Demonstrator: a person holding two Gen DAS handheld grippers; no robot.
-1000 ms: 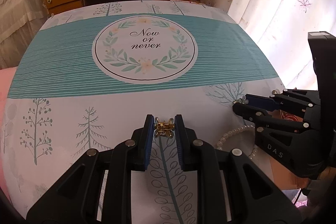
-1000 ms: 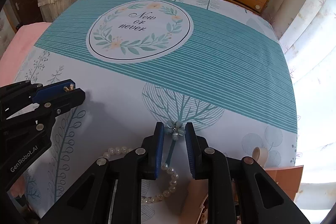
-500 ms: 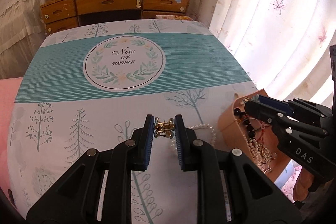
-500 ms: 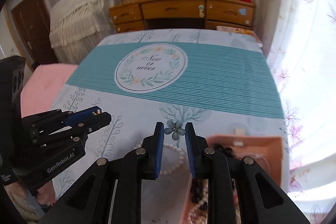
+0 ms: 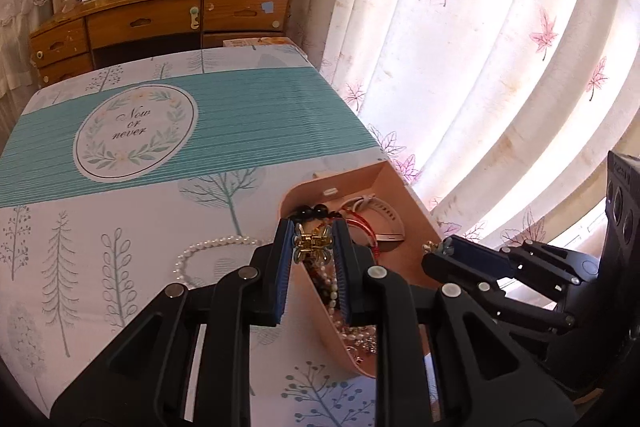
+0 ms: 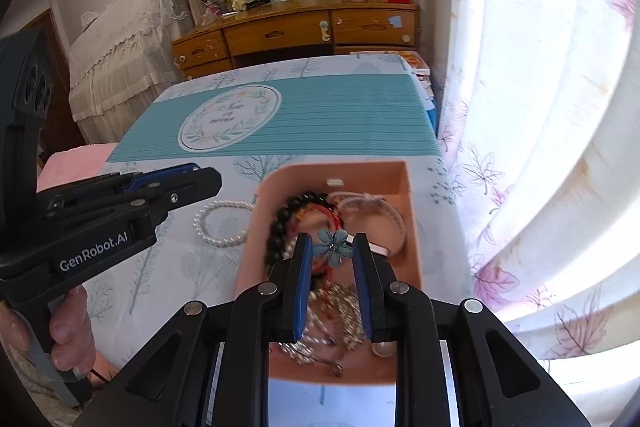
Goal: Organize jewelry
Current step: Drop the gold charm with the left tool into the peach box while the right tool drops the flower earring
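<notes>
Over the pink tray (image 6: 414, 227), your left claw (image 5: 313, 247) pinches a small gold clip (image 5: 312, 245) and your right claw (image 6: 333, 247) a blue flower charm (image 6: 334, 246), both seemingly light, rigid and slippery, so grip mid-body.

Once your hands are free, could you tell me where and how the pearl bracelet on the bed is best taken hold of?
Grip the pearl bracelet across its bead strand on the side away from the pink tray, coming straight down from above. It lies flat as an open loop, so one finger can likely drop inside the ring and one outside; the tray wall crowds the other side.
</notes>
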